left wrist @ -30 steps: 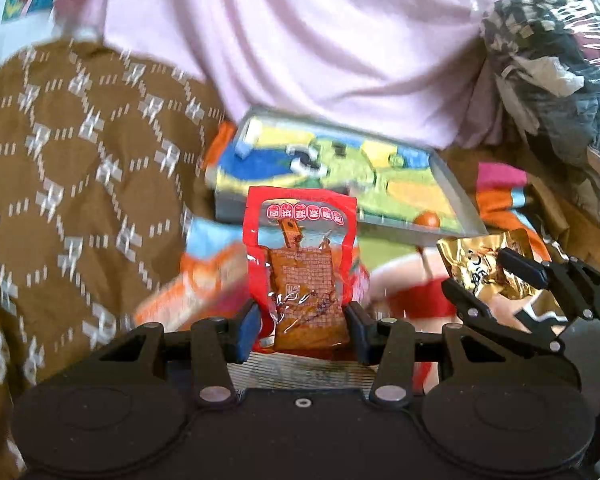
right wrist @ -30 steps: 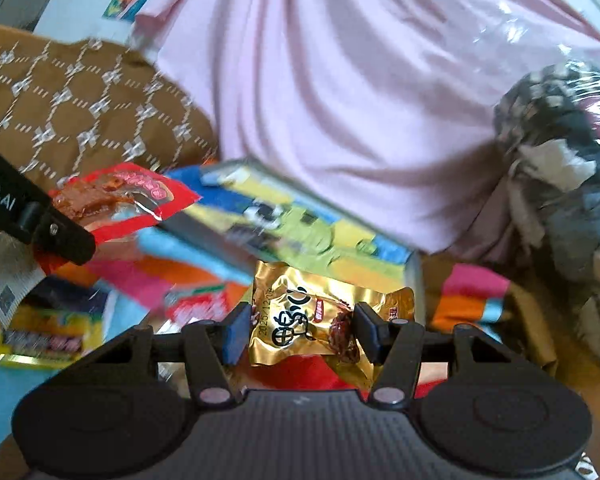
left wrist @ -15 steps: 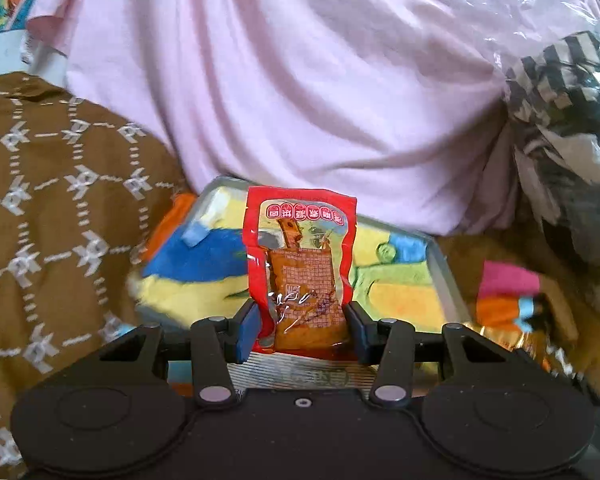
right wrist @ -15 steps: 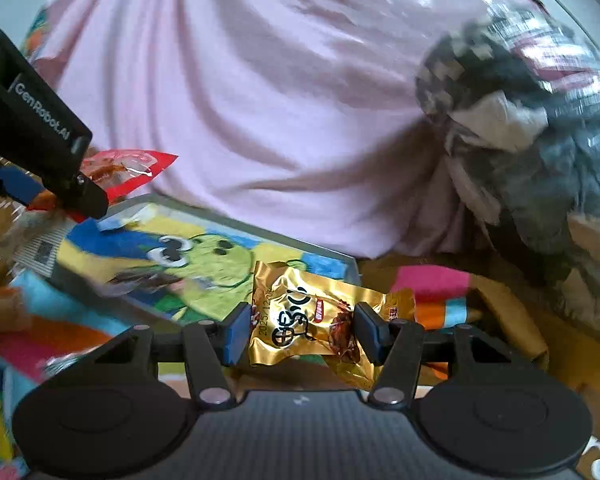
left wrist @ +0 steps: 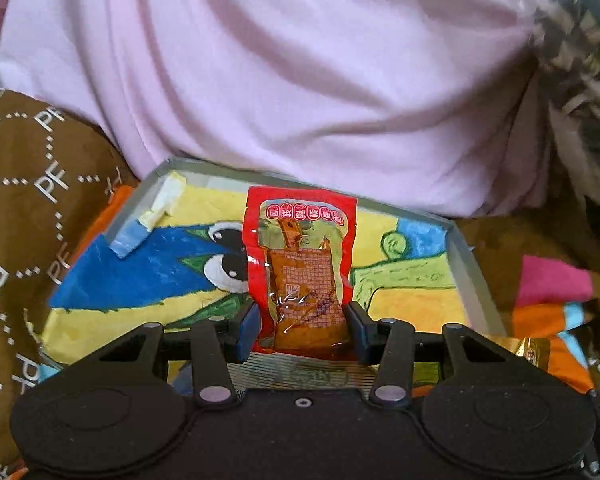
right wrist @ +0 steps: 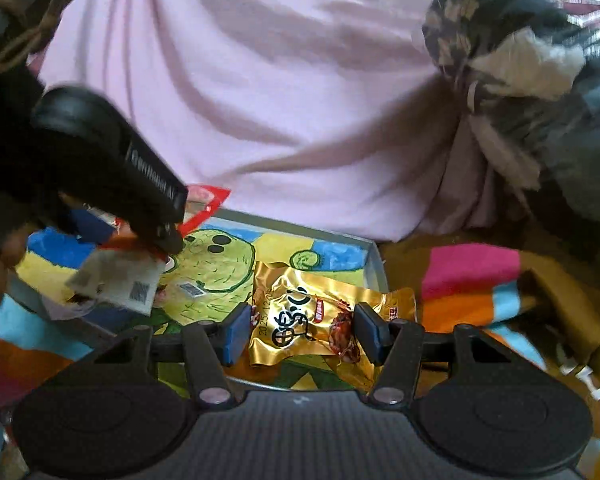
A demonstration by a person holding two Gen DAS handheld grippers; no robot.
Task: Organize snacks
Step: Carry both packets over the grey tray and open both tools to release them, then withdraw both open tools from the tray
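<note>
My left gripper (left wrist: 302, 330) is shut on a red snack packet (left wrist: 300, 268) and holds it upright over a grey tray (left wrist: 470, 264) with a bright cartoon lining. My right gripper (right wrist: 302, 330) is shut on a gold foil snack packet (right wrist: 312, 316) over the right part of the same tray (right wrist: 374, 264). In the right wrist view the left gripper (right wrist: 156, 232) shows at the left, over the tray, with the red packet (right wrist: 204, 202) sticking out behind it.
A pink cloth (left wrist: 300, 80) rises right behind the tray. A brown patterned cushion (left wrist: 20, 220) lies to the left. A plastic-wrapped bundle (right wrist: 540, 80) sits at the right. A striped colourful cloth (right wrist: 472, 284) lies under and right of the tray.
Both grippers have moved forward with their packets and now hang over the tray. The loose snacks seen earlier have dropped out of view.
</note>
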